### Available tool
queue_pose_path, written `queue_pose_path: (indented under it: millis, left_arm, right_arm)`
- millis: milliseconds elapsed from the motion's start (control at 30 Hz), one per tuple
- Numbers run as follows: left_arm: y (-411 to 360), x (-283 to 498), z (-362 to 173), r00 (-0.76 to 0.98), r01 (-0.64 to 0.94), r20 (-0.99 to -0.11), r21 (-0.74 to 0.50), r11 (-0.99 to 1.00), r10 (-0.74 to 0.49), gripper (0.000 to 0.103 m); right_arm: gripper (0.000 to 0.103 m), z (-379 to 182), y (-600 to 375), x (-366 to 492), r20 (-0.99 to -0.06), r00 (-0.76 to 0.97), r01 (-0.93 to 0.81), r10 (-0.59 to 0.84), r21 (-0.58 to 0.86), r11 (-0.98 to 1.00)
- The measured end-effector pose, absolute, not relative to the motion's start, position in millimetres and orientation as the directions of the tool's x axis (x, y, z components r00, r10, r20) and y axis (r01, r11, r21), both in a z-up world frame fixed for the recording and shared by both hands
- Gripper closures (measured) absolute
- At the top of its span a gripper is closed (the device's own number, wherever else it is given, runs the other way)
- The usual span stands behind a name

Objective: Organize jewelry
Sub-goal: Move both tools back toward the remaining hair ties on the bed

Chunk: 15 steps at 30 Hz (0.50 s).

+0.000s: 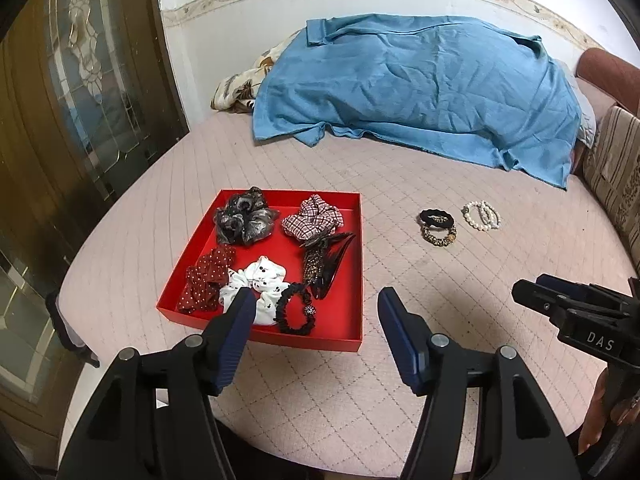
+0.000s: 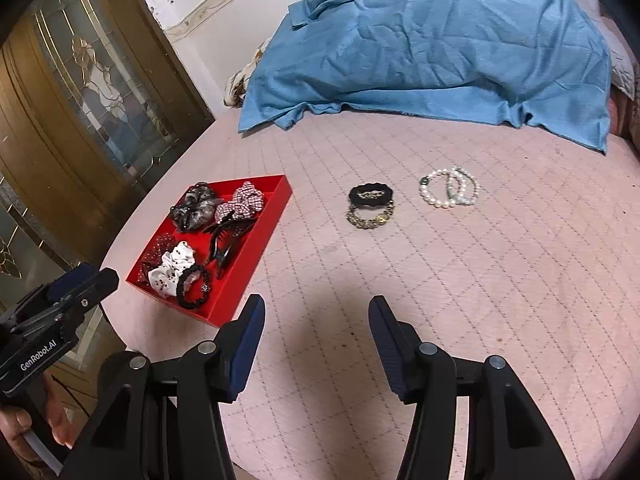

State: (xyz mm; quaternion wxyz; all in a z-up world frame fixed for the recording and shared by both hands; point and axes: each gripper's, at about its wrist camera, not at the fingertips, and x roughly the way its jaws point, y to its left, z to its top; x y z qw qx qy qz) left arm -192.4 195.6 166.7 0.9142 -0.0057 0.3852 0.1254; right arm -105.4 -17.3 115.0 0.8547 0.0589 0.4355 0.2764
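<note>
- Nearest the left wrist camera, the left gripper [image 1: 316, 304] hangs over the near edge of the red tray [image 1: 320, 344], its blue-padded fingers [image 1: 394, 316] apart with nothing between them
- Over bare pink quilted bedcover [image 2: 500, 300], the right gripper [image 2: 316, 312] also has its fingers apart and holds nothing; a hand [image 1: 612, 412] on its handle shows at the right edge of the left view
- Inside the tray lie a grey-black scrunchie [image 1: 245, 216] and a checked red-and-white scrunchie [image 1: 312, 216] at the far side, a red dotted scrunchie [image 1: 204, 284] and a white scrunchie with black spots [image 1: 262, 284] nearer
- Just beside the white one, at the tray's near side, lies a black beaded hair tie [image 1: 296, 308]; a dark hair claw [image 1: 332, 264] and a beaded clip [image 1: 312, 268] lie along the right wall
- Outside the tray on the bedcover, a black hair band [image 2: 370, 193] overlaps a gold-and-black bracelet [image 2: 370, 218]
- Near that pair, to the right and apart from it, rest pearl bracelets [image 2: 448, 192], overlapping one another
- At the far side a crumpled blue cloth [image 2: 440, 52] is draped over a mound, with floral fabric [image 1: 236, 88] showing at its left end
- Left of the bed stands a brown door with leaded glass [image 1: 84, 80]
</note>
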Motion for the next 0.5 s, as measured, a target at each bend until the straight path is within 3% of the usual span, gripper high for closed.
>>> queue_pose_path:
  millis: [500]
  left_arm:
    - [183.4, -184.8, 159.6, 0.648, -0.221, -0.723, 0.124, 0.967, 0.240, 0.038]
  right_arm:
    - [0.041, 100.3, -44.4, -102.1, -0.722, 0.476, -0.370, 0.502, 0.353, 0.859]
